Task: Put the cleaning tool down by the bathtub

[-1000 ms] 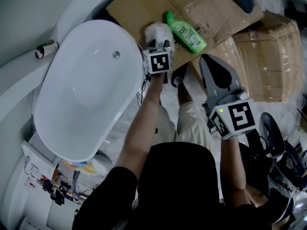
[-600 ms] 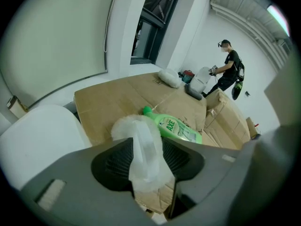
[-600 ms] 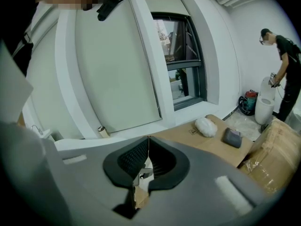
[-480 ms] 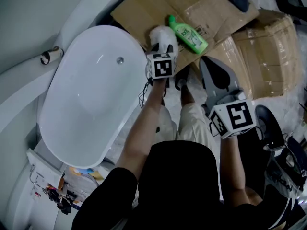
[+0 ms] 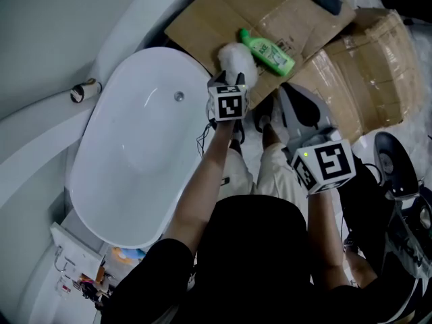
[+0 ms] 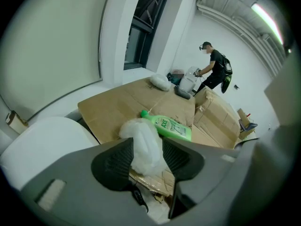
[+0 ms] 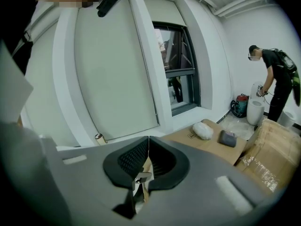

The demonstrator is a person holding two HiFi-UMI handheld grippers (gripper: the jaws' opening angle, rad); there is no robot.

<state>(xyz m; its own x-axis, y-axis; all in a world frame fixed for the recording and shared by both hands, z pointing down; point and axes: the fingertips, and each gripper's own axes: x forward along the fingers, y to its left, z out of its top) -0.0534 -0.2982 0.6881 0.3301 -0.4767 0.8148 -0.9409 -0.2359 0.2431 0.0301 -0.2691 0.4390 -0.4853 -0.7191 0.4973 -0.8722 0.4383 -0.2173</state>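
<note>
At the upper centre of the head view, the left hand-held gripper (image 6: 146,154) is clamped on the white puff (image 6: 142,140), over cardboard (image 5: 202,19) between the bathtub (image 5: 135,147) and a green bottle (image 5: 268,51). The right hand-held gripper (image 7: 148,149) is closed, empty.

The left tool (image 5: 229,79), clamped on the white puff (image 5: 237,58), has shifted slightly beside the bathtub (image 5: 128,154).

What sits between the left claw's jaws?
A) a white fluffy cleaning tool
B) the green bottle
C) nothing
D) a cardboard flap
A: the left gripper view shows the left claw shut on the white fluffy cleaning tool; the green bottle lies beyond it on cardboard.
</note>
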